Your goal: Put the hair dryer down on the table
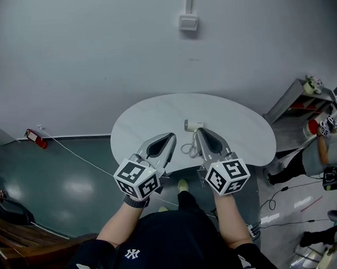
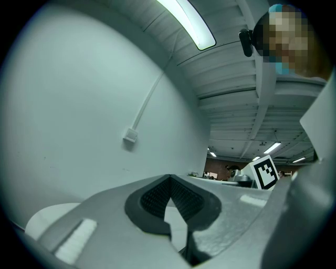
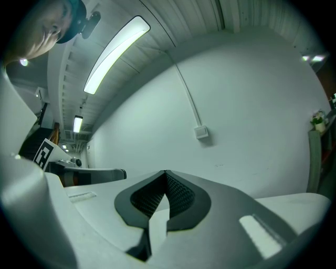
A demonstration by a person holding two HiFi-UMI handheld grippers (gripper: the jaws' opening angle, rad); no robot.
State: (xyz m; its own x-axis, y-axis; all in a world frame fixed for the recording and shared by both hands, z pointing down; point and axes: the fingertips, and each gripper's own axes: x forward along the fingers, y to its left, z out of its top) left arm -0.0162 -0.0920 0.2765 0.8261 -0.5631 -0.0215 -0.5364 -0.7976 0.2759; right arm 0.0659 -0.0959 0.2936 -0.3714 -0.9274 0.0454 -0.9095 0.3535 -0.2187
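Lying on the bench [image 1: 245, 128]: dryer [image 1: 193, 125], cord [image 1: 187, 150] looped beside it, just off the right claw [image 1: 198, 132] tip | left claw [image 1: 171, 136]: clenched, empty | right claw: clenched, empty

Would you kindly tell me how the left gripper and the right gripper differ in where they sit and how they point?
The right gripper hangs over the hair dryer and hides part of it; the left gripper is beside it, over bare table. The left gripper slants toward the right one, while the right gripper points almost straight ahead. Both are shut, with nothing between their jaws.
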